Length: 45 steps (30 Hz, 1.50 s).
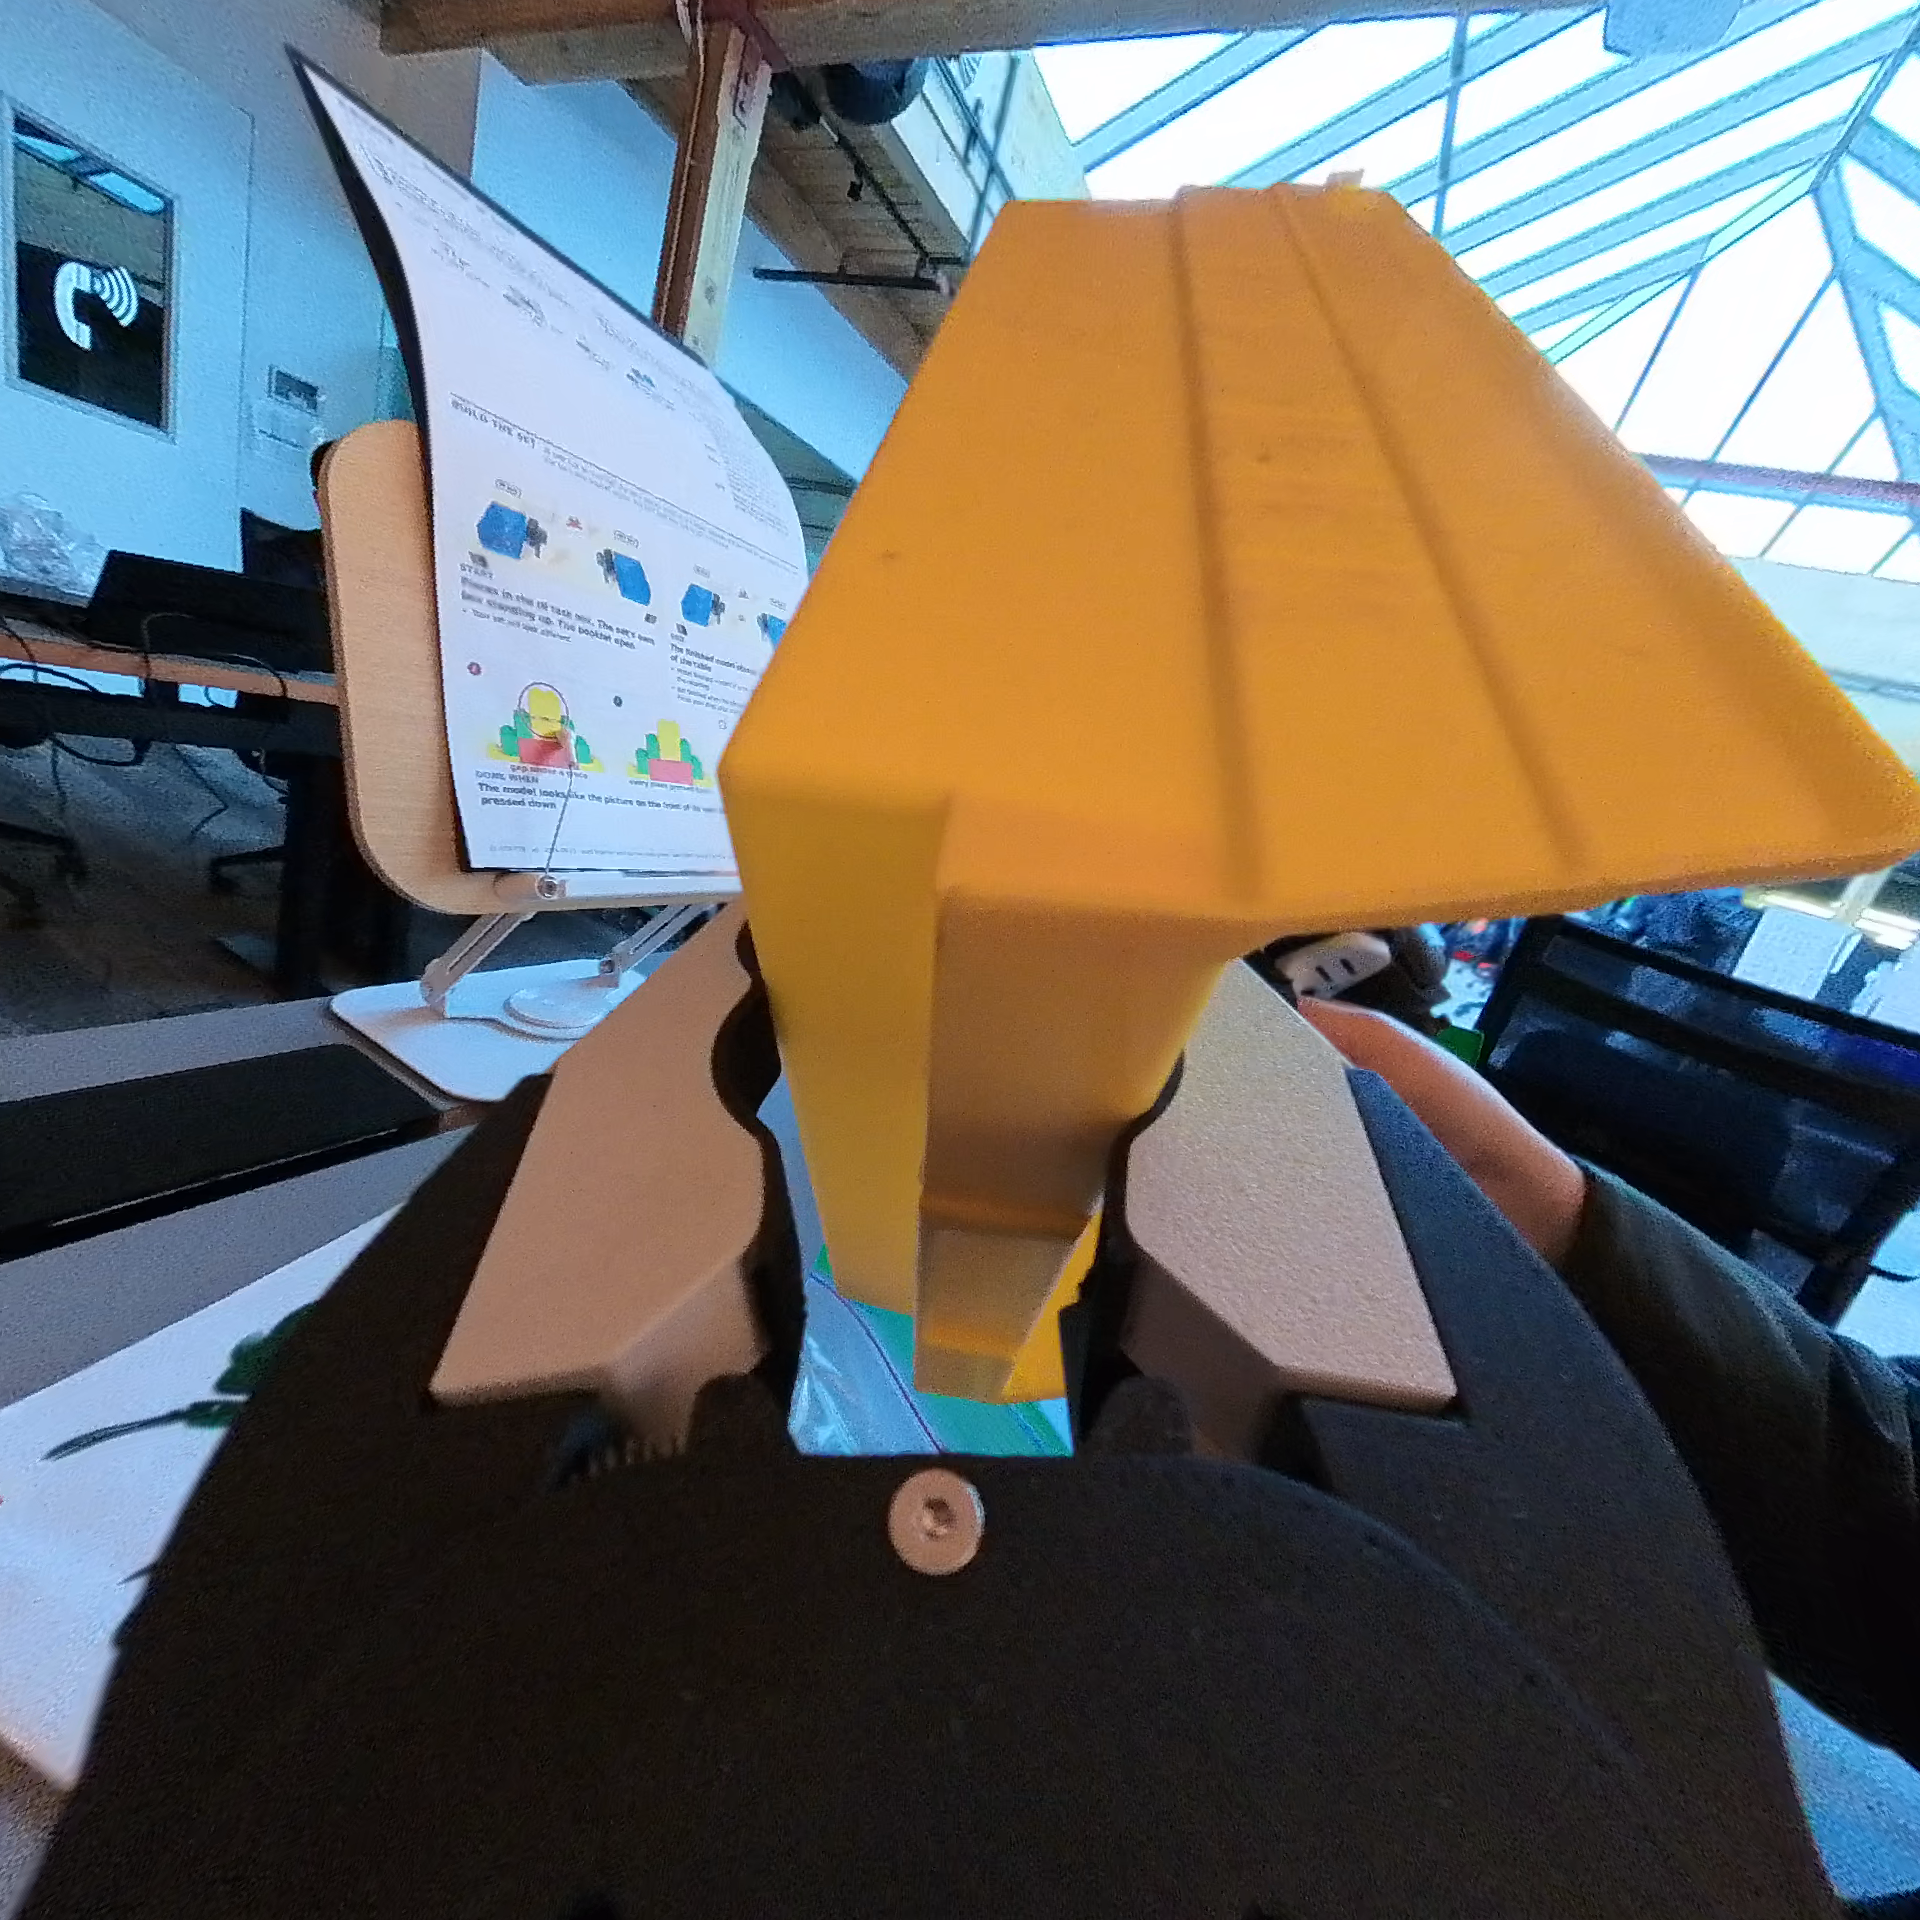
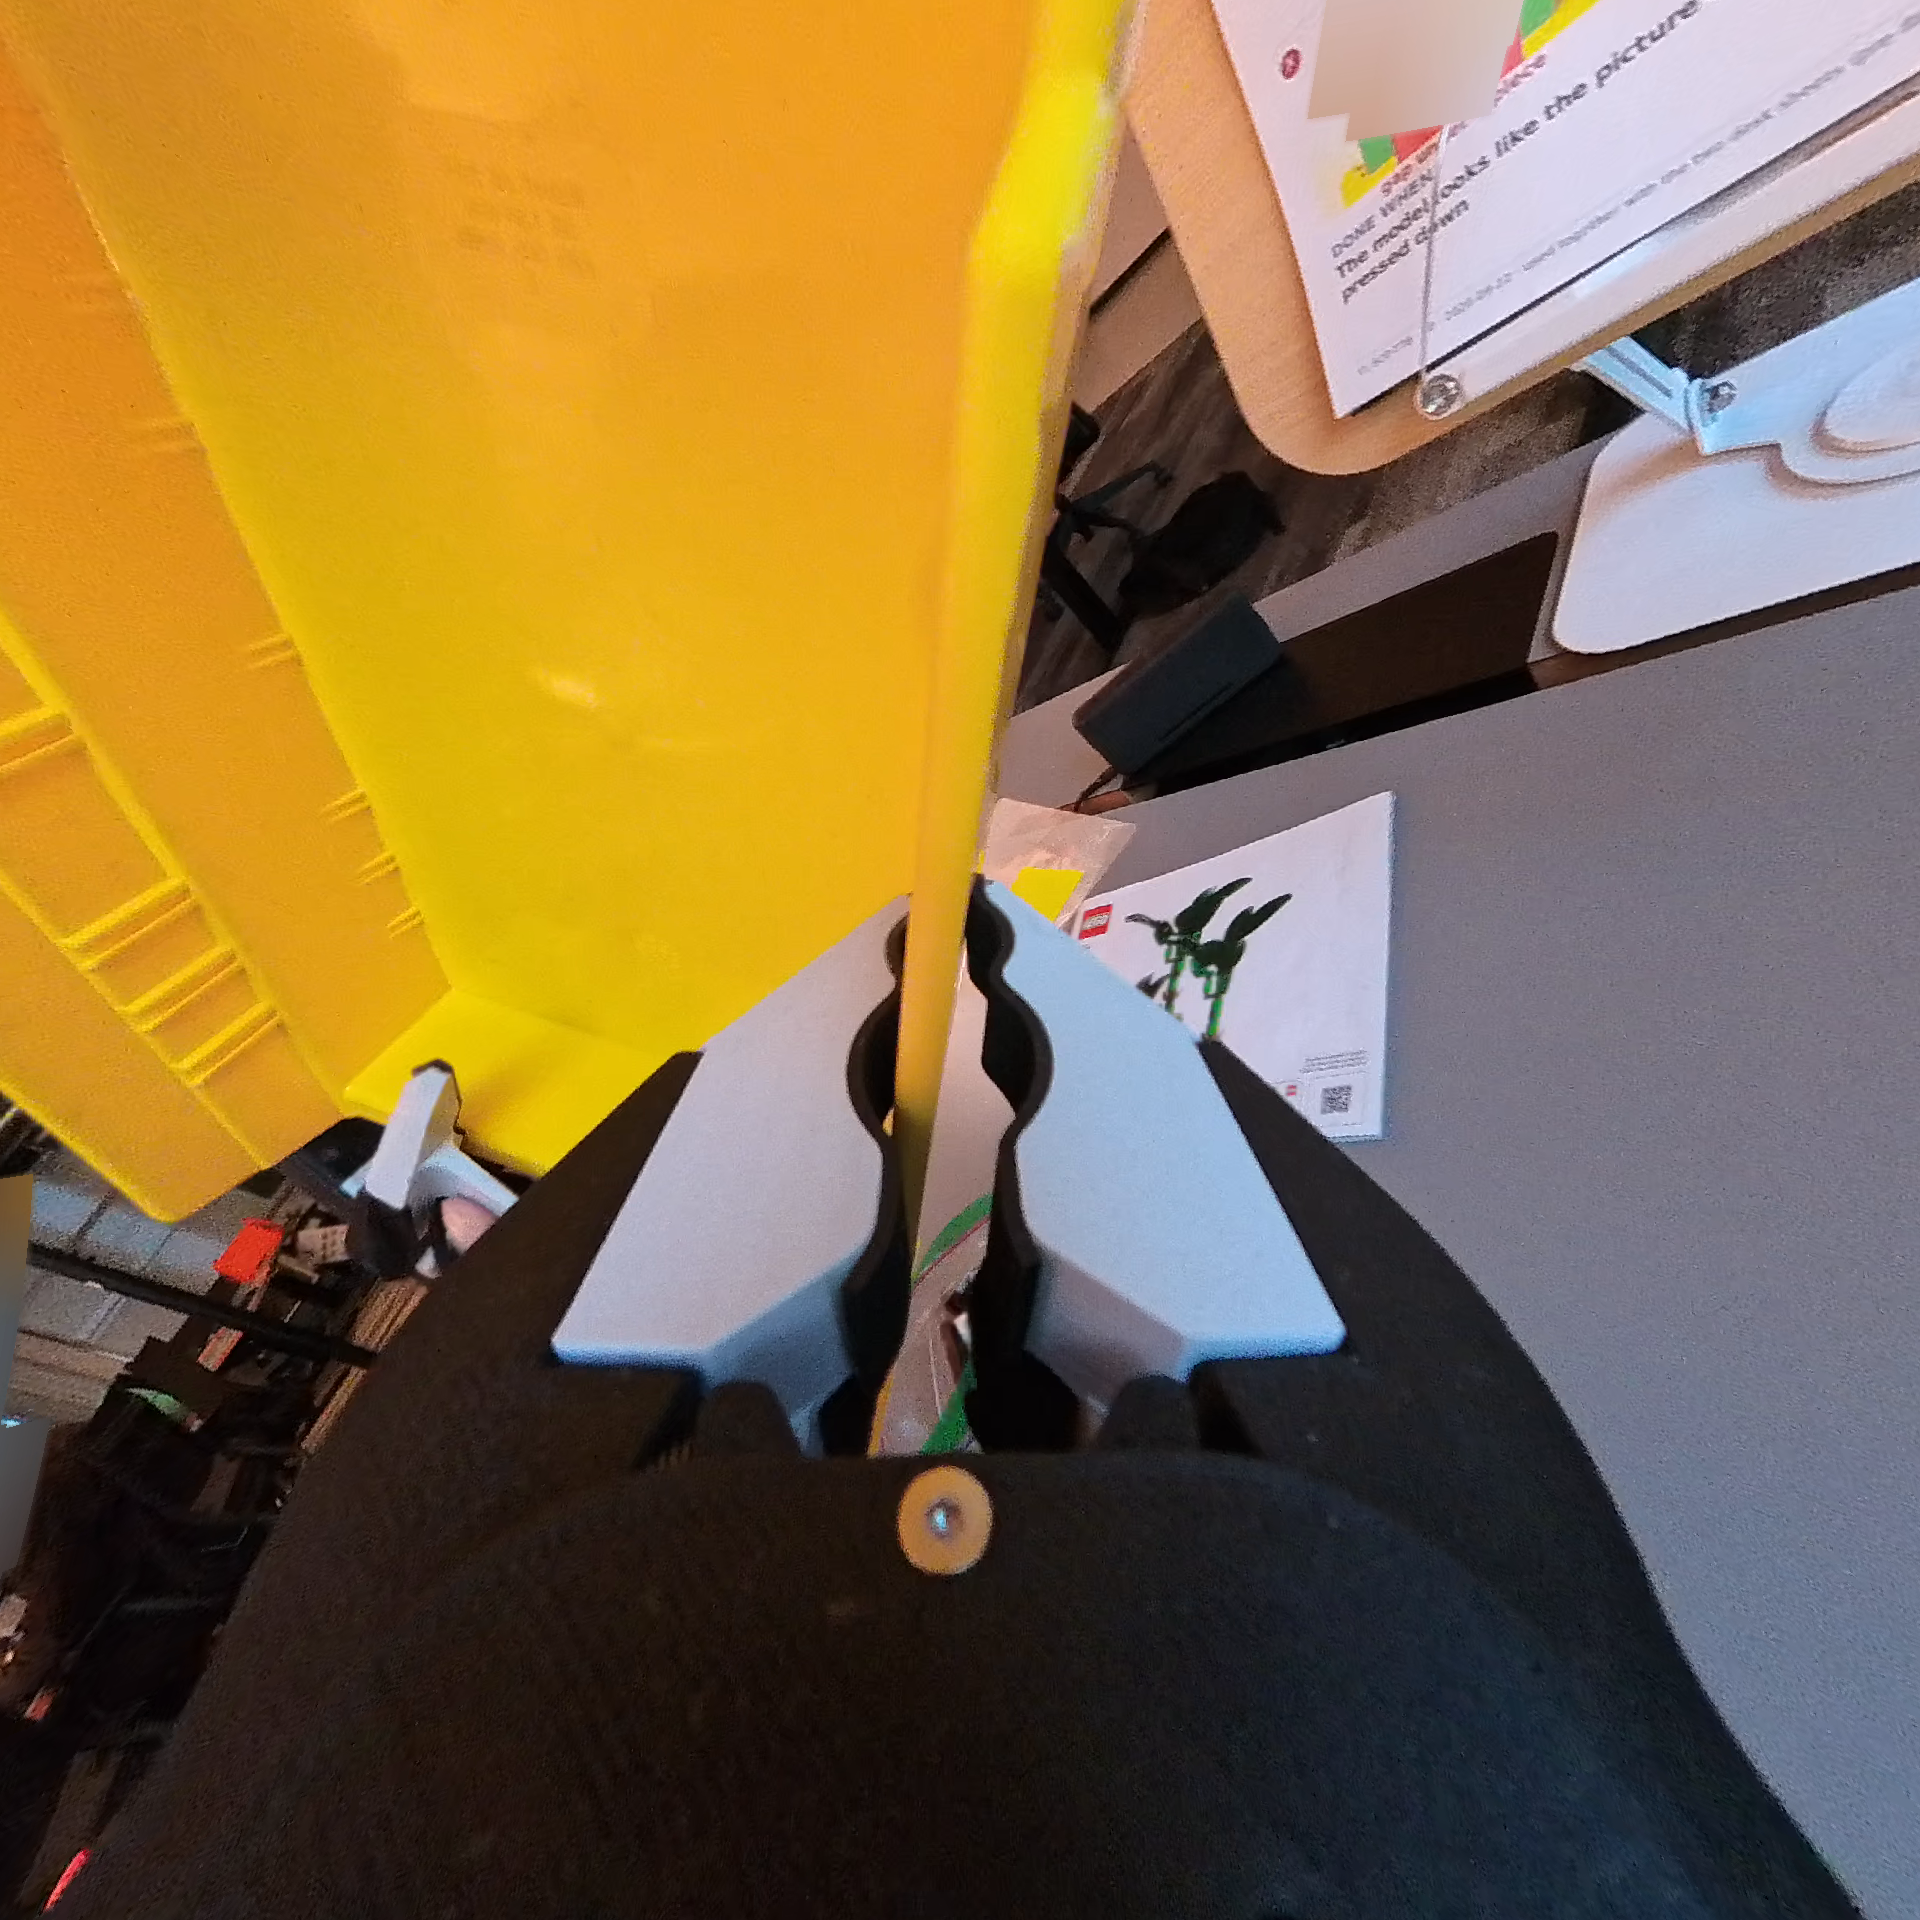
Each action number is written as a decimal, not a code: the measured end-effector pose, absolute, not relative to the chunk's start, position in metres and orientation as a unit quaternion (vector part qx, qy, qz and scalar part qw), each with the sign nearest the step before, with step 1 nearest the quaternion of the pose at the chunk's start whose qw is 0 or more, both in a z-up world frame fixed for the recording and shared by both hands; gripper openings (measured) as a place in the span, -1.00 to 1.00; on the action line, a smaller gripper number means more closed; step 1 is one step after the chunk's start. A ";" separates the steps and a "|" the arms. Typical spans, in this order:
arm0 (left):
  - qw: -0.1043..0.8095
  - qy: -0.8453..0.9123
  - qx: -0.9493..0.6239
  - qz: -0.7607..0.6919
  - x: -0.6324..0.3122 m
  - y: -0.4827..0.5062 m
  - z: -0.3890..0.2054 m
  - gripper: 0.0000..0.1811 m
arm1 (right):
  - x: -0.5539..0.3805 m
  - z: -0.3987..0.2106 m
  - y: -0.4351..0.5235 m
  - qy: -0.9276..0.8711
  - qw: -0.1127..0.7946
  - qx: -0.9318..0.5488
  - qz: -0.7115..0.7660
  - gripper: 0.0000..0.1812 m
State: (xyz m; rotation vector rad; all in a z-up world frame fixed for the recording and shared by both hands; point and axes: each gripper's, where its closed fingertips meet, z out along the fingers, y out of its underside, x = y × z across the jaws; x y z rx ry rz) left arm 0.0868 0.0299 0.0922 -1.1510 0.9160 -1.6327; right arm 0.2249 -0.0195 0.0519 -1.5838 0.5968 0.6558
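Yellow plastic bin (image 2: 499, 499) is held off the grey tabletop (image 2: 1662, 1039) w/ both grippers: left gripper (image 1: 935, 1195) fingers clamped on its corner rim, right gripper (image 2: 940, 1091) fingers nearly closed on a thin wall edge, instruction booklet (image 2: 1268, 966) lying just beyond right fingers.

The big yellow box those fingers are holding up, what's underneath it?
Under the yellow box, the right view shows a grey table, a white booklet and a clear bag's corner. The box hides the rest.

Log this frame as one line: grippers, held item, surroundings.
left gripper: shut on yellow bin | right gripper: shut on yellow bin wall | booklet flat on grey table
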 end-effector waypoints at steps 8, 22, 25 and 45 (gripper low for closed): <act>0.443 0.329 -0.461 -0.695 0.108 0.050 0.081 -0.41 | 0.239 0.044 -0.027 0.263 0.629 -0.683 0.261 -0.92; 0.404 0.343 -0.466 -0.708 0.115 0.022 0.094 -0.41 | 0.234 0.060 -0.067 0.260 0.647 -0.678 0.232 -0.82; 0.407 0.353 -0.469 -0.700 0.110 0.011 0.092 -0.41 | 0.230 0.059 -0.076 0.261 0.648 -0.678 0.229 -0.82; 0.415 0.347 -0.456 -0.706 0.098 0.040 0.071 -0.43 | 0.218 0.044 -0.052 0.245 0.634 -0.709 0.187 -0.82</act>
